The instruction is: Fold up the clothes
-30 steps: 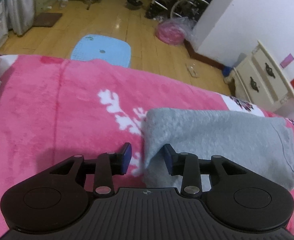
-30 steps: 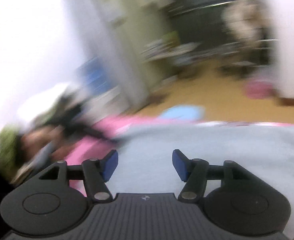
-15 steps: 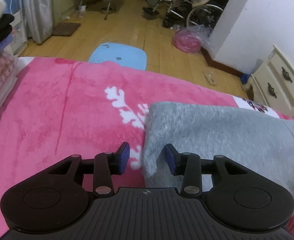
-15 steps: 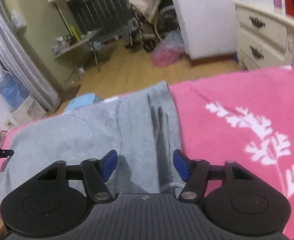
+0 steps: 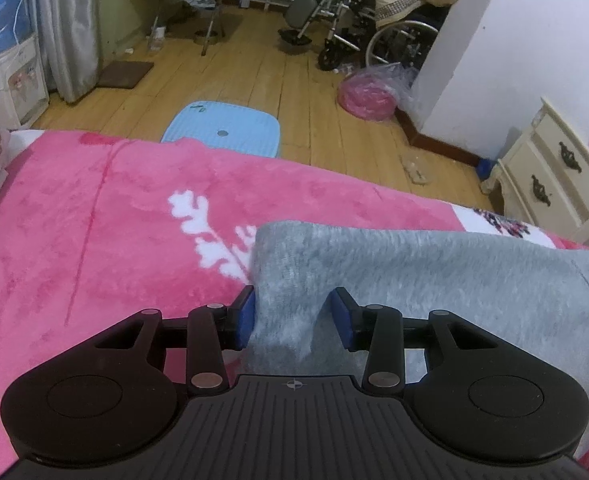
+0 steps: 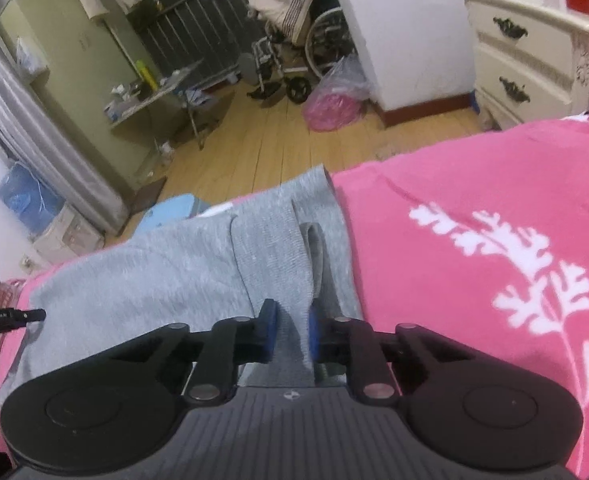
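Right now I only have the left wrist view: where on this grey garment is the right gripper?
Observer: The right gripper is at the grey garment's right-hand end. Its jaws are closing with a fold of fabric between them.
Operator: Is that end lying flat?
Observer: No, a raised fold runs from the gripper toward the far edge.
Operator: What is on the bed beyond that end?
Observer: Just the pink blanket with its white leaf print.
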Tool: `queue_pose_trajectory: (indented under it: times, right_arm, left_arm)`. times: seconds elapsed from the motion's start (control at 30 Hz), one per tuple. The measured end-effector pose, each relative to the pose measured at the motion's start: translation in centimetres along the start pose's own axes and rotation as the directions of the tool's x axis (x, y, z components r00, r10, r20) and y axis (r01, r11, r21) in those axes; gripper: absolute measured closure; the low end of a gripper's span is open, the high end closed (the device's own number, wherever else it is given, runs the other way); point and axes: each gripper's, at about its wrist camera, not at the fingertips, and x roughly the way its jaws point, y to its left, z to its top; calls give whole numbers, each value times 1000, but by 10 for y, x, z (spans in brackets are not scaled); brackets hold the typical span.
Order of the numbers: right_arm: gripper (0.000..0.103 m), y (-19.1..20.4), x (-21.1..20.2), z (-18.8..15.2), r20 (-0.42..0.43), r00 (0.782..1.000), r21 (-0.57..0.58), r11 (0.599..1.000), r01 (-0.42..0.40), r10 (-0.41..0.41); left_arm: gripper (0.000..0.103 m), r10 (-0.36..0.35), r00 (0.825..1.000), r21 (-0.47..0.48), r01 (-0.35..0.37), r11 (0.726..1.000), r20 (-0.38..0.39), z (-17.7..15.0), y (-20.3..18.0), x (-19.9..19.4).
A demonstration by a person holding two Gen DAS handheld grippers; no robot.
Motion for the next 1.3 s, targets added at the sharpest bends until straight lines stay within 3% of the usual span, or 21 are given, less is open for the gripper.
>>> queue_pose_trajectory:
  times: [0.13,0.4,0.57,0.6,0.7,0.83,0.97,1.07,1.13,1.17,1.23,1.3]
  right_arm:
    - [94,2,-7,-3,42,999,-2,1000,30,-29]
    - [92,-5,0,-6,51,996,-12,998,69,-69]
    - [62,-22,-4,-3,20,998,115,992,55,-58]
    - [61,-19,-13,-2,29,997,119,991,61,-65]
    - [61,6,-50,0,119,987,50,994,100,-106]
    - [63,58,-66,5,163,985,-112,992,66,-47]
    - [65,112,-24,9,119,993,-294,955,38,-3]
    - [66,125,30,12,86,994,-349,933,87,-61]
    - [69,112,74,15,32,987,-301,940,159,-157]
    - [71,103,89,16,-2,986,-253,954,161,-167]
    - [70,102,93,23,-30,985,-193,967,164,-173]
    - [70,114,79,28,-40,987,-207,967,145,-157]
  left_arm:
    - [63,-20,1000,-11,20,1000,1,3,-3,-2]
    - [61,-37,999,-1,37,999,-3,4,-4,3]
    - [59,-46,999,3,46,999,5,4,1,-6]
    - [59,-48,999,2,48,999,14,4,4,-11]
    - [59,-50,998,-3,50,999,49,2,11,-28]
    - [59,-70,996,37,68,997,63,-3,11,-44]
    - [59,-108,994,115,104,988,34,-14,3,-48]
    - [58,-143,990,191,144,971,-19,-26,-7,-44]
    - [59,-125,991,257,135,957,-52,-36,-10,-37]
    - [58,-115,992,282,126,951,-57,-41,-9,-35]
    - [59,-111,992,292,124,948,-62,-43,-2,-38]
    - [59,-121,990,297,135,945,-67,-44,5,-43]
